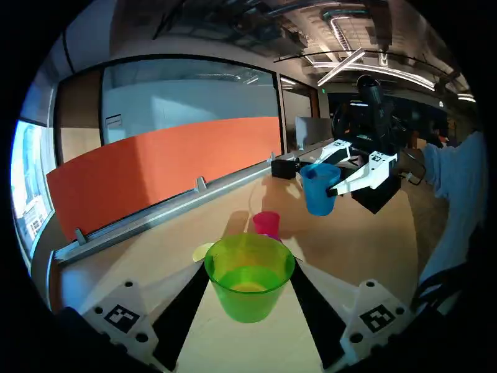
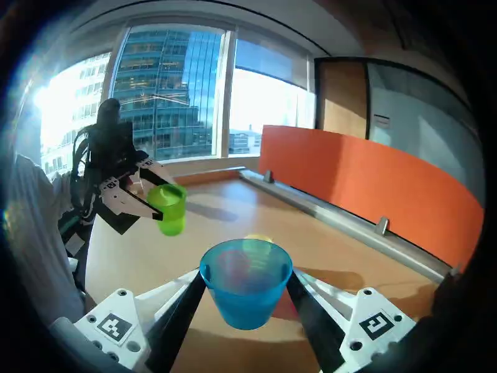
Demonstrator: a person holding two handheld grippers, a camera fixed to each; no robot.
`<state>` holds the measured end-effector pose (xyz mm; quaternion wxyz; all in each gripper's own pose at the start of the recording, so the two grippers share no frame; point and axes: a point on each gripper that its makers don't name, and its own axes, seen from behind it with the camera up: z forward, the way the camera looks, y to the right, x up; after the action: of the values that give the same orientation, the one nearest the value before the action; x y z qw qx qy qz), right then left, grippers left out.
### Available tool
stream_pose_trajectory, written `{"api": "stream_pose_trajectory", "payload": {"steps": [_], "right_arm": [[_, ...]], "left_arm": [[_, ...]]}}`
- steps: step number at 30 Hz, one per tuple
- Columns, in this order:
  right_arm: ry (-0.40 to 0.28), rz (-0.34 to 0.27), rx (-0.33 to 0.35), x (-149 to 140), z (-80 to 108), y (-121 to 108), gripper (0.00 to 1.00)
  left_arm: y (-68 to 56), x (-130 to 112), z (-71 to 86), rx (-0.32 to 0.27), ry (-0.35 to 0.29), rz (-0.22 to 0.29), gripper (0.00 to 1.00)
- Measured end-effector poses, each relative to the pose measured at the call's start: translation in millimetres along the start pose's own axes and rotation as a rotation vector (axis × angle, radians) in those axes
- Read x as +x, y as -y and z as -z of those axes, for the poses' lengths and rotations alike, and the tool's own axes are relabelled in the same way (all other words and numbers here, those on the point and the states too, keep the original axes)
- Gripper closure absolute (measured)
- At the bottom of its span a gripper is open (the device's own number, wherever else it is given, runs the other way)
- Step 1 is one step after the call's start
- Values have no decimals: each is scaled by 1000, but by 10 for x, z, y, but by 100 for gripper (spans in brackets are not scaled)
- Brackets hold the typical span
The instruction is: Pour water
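The left tool (image 1: 250, 268) pinches the green cup (image 1: 250, 298) from both sides, the right tool (image 2: 246, 273) pinches the blue cup (image 2: 246, 301) the same way, both cups upright above the desk (image 1: 348, 248), so the pouring looks not yet started

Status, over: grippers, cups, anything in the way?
Left gripper shut on green cup. Right gripper shut on blue cup. Cups apart, not pouring. Pink cup on table.

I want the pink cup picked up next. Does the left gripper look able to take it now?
Probably not: the left gripper is shut on the green cup, so it is occupied. The pink cup stands just ahead on the table, path open, but the green cup must go down first.
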<state>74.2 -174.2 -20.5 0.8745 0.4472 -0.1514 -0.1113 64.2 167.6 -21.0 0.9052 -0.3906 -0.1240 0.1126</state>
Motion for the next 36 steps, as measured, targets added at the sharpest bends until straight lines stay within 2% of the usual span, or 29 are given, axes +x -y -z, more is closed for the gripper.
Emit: {"api": "stream_pose_trajectory", "payload": {"steps": [20, 36], "right_arm": [[129, 7, 27, -634, -272, 30, 8], [209, -10, 49, -1106, -413, 82, 8]], "left_arm": [[-141, -616, -271, -59, 149, -21, 13], [-178, -1058, -431, -91, 244, 1, 12]]}}
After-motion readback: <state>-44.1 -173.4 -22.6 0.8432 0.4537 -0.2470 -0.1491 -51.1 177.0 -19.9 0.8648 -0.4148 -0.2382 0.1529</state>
